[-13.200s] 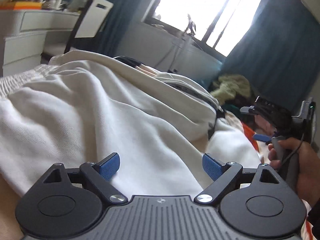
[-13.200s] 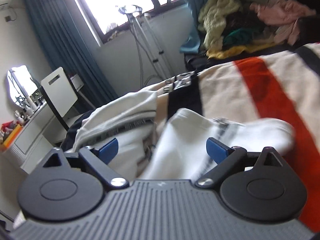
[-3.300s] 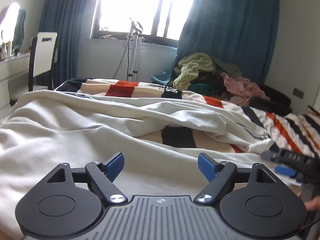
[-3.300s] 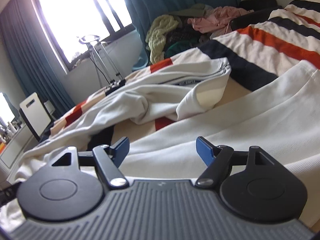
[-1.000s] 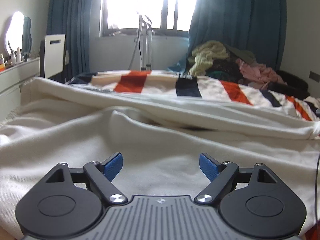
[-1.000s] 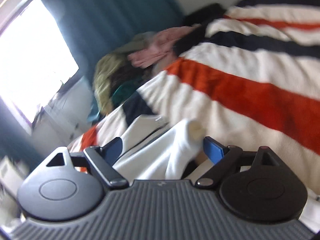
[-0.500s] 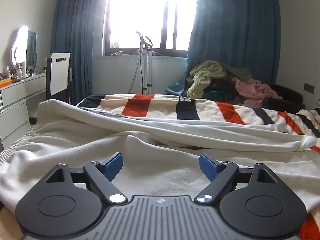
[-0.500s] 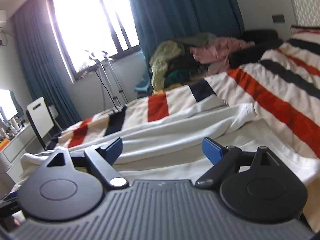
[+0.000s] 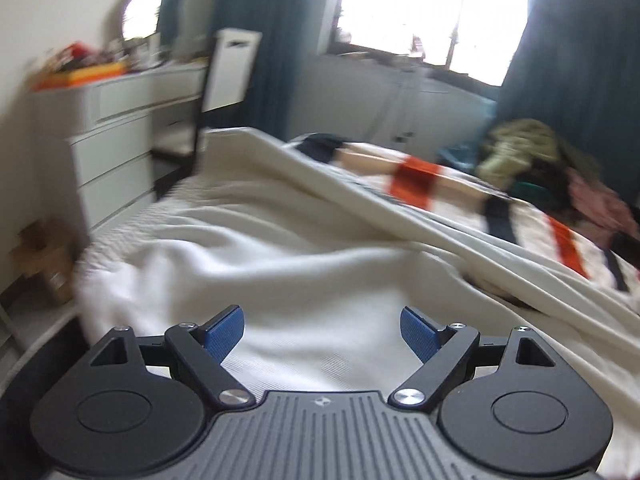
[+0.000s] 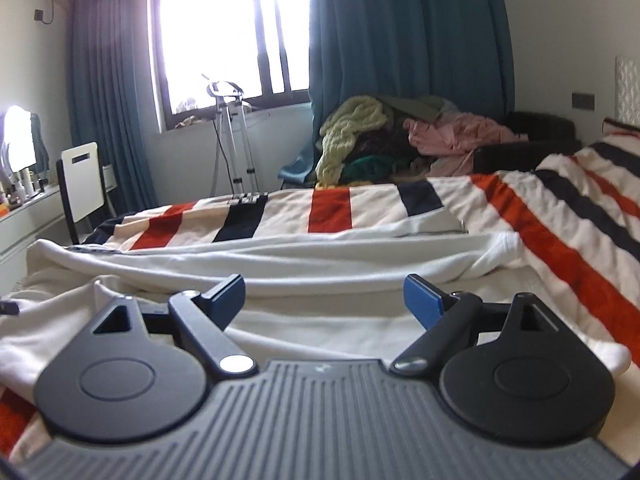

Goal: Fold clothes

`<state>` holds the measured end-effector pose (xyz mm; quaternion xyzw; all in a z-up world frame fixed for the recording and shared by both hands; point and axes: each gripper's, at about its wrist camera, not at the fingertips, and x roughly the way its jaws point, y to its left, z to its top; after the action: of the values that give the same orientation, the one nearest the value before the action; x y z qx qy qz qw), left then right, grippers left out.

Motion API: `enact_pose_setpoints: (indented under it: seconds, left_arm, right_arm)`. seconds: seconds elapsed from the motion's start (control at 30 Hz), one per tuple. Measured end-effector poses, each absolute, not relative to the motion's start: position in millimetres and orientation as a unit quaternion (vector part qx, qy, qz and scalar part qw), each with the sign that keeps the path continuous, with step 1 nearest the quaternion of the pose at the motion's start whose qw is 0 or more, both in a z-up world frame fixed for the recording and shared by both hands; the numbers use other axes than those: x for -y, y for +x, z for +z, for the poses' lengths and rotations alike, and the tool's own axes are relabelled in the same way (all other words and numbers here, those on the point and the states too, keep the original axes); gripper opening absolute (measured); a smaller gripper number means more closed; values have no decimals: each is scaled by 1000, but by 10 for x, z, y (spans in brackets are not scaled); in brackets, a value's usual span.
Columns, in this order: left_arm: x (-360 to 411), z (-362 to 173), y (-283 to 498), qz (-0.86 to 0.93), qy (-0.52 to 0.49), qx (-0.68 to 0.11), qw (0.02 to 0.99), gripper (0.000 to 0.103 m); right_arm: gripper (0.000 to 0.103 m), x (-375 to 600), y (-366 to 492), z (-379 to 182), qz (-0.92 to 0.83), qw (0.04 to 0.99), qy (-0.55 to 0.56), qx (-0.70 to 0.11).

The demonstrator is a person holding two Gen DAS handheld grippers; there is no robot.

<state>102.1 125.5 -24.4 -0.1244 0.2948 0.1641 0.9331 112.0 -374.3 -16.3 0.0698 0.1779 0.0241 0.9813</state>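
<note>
Cream-white garment, large, knit, spread in long wrinkled folds across the near part of the bed, lying on a striped blanket of white, orange and navy bands. Left tool: blue-padded fingers spread wide, nothing between them, over the garment's near-left portion; view blurred. Right tool: fingers likewise spread wide and empty, low over the garment. Left view only: white chest of drawers beside the bed's left edge, clutter on top, with the garment's ribbed hem reaching that edge and a strip of floor below; cardboard box on the floor by the drawers. Right view only: a rounded cuff-like end of the garment lying on the blanket at right, bare striped blanket running on beyond it to the right; heap of mixed clothes, green, pink and dark, past the far end of the bed; metal stand under the window; teal curtains. Both views: white-backed chair at the bed's far-left corner.
</note>
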Motion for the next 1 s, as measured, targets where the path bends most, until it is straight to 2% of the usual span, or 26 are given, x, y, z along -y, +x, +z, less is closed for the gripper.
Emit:
enact_pose_setpoints:
  seconds: [0.17, 0.33, 0.53, 0.8, 1.0]
  left_arm:
    - [-1844, -316, 978, 241, -119, -279, 922, 88]
    - [-2338, -492, 837, 289, -231, -304, 878, 87]
    - [-2512, -481, 528, 318, -314, -294, 845, 87]
    - [-2595, -395, 67, 349, -417, -263, 797, 87]
    - [-2439, -358, -138, 365, -449, -243, 779, 87]
  right_arm:
    - [88, 4022, 1021, -100, -56, 979, 128, -151]
    - [88, 4153, 996, -90, -109, 973, 138, -152]
    - [88, 4250, 1121, -206, -124, 959, 156, -201]
    - [88, 4327, 1119, -246, -126, 953, 184, -205]
    - [88, 4336, 1132, -260, -125, 951, 191, -210]
